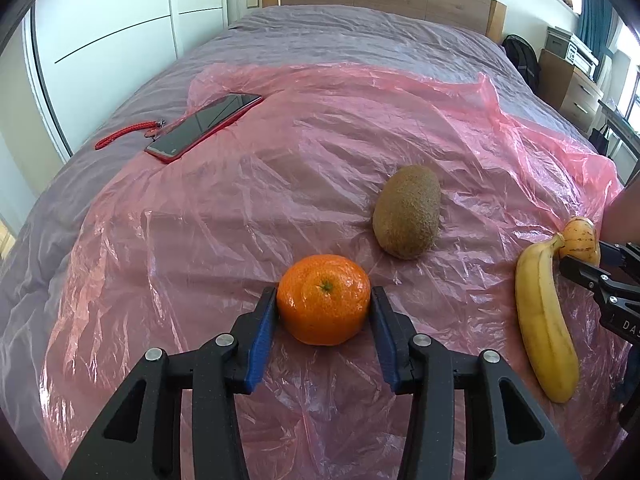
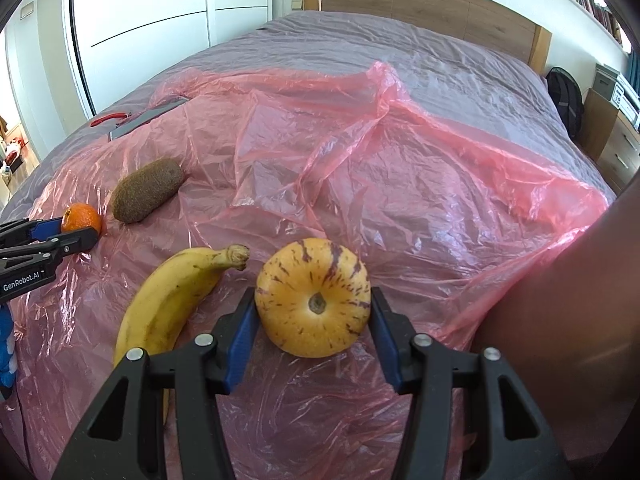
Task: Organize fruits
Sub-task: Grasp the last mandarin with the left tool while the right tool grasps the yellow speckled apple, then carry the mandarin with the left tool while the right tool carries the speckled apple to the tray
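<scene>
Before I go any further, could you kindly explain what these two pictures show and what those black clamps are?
A person holds a hand-held clamp in each hand; each carries a camera looking along its two fingers. One picture is from the left gripper, closed on an orange. The other is from the right gripper, whose blue pads sit against a yellow striped fruit. A banana and a kiwi lie loose on pink plastic sheet spread over a bed. A phone lies further back.
</scene>
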### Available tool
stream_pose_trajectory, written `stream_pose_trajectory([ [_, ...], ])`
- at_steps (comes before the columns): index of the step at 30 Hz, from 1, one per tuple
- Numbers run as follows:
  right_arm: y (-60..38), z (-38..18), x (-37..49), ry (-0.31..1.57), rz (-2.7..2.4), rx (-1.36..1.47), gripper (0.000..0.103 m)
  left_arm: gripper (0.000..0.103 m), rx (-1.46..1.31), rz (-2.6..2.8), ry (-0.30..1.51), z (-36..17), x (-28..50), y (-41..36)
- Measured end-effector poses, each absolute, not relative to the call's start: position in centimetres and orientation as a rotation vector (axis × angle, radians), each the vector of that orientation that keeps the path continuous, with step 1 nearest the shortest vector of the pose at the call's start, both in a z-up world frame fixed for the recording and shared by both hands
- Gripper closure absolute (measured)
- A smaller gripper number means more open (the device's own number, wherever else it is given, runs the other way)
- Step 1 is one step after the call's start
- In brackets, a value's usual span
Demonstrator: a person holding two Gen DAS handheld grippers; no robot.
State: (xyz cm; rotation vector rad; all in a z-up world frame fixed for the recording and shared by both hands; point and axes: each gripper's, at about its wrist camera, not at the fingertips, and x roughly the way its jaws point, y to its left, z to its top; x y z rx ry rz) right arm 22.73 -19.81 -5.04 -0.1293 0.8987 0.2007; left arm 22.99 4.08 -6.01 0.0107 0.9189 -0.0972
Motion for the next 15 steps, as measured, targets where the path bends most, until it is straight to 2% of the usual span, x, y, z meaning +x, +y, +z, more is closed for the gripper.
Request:
stream_pose_trajectory([
  [15,-19.7,-1.8,18.3,0.845,0.221,-0.087,0.041,0.064,0.007,-0.109,0.846,-2.7,20.5,3.9],
])
